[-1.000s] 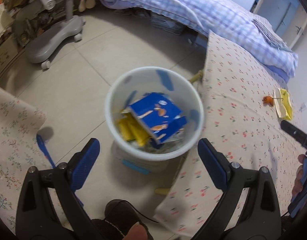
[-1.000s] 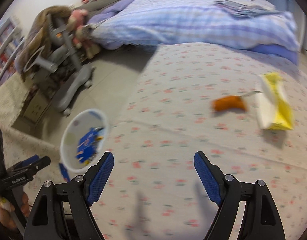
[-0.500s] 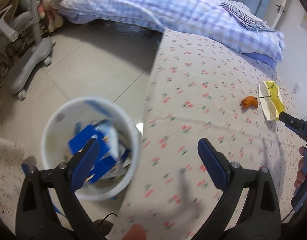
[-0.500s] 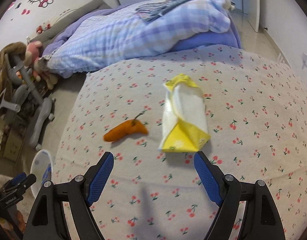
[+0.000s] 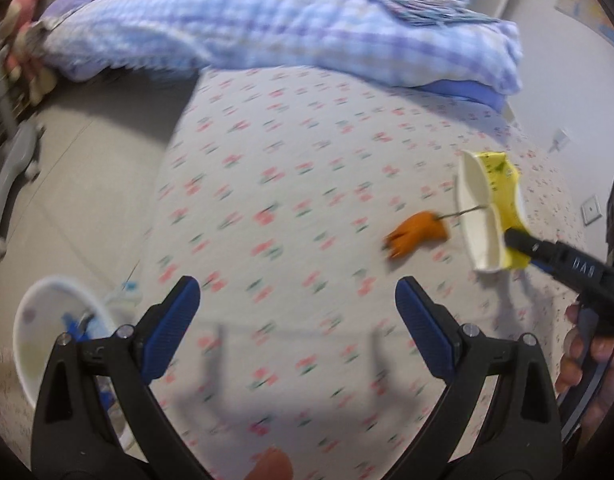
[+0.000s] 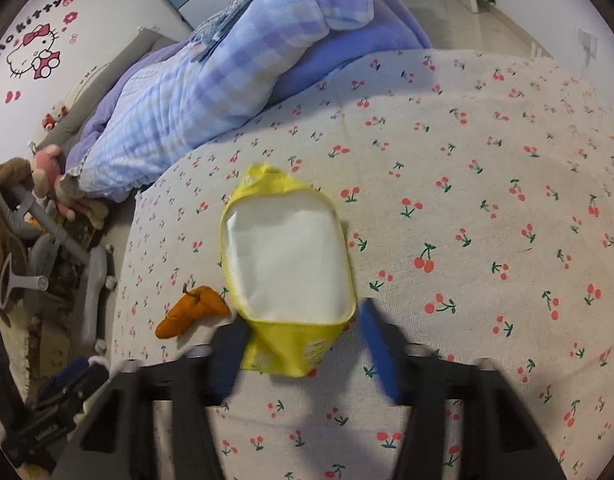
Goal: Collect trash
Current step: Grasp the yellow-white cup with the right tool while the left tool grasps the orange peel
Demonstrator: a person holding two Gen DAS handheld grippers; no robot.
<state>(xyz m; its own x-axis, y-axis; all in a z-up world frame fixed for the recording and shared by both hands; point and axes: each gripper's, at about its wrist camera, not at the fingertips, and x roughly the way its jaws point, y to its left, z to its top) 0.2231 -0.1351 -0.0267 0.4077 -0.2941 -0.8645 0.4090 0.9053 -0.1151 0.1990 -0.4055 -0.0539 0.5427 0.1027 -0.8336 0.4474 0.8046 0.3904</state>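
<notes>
A yellow-and-white snack packet [image 6: 287, 256] lies flat on the cherry-print bed sheet [image 6: 487, 208]. My right gripper [image 6: 299, 344] straddles the packet's near yellow end. Its jaws are closing with the packet between them, and the pads are not visibly pressing on it. An orange peel-like scrap [image 6: 191, 312] with a thin stalk lies just left of the packet. In the left wrist view my left gripper [image 5: 295, 300] hangs open and empty over the sheet, with the scrap [image 5: 419, 234] and packet [image 5: 483, 216] ahead to its right. The white bin [image 5: 47, 340] stands on the floor at lower left.
A folded blue checked quilt [image 5: 267, 20] covers the far side of the bed. Beside the bed is grey tiled floor [image 5: 87, 168] with a grey chair base [image 5: 11, 176] and soft toys [image 6: 51, 176]. A hand [image 5: 587, 360] holds the right gripper's handle at the right edge.
Both grippers swung away from the bin and over the bed. The right gripper closed in on the yellow packet, and its jaws narrowed around the packet's near end.
</notes>
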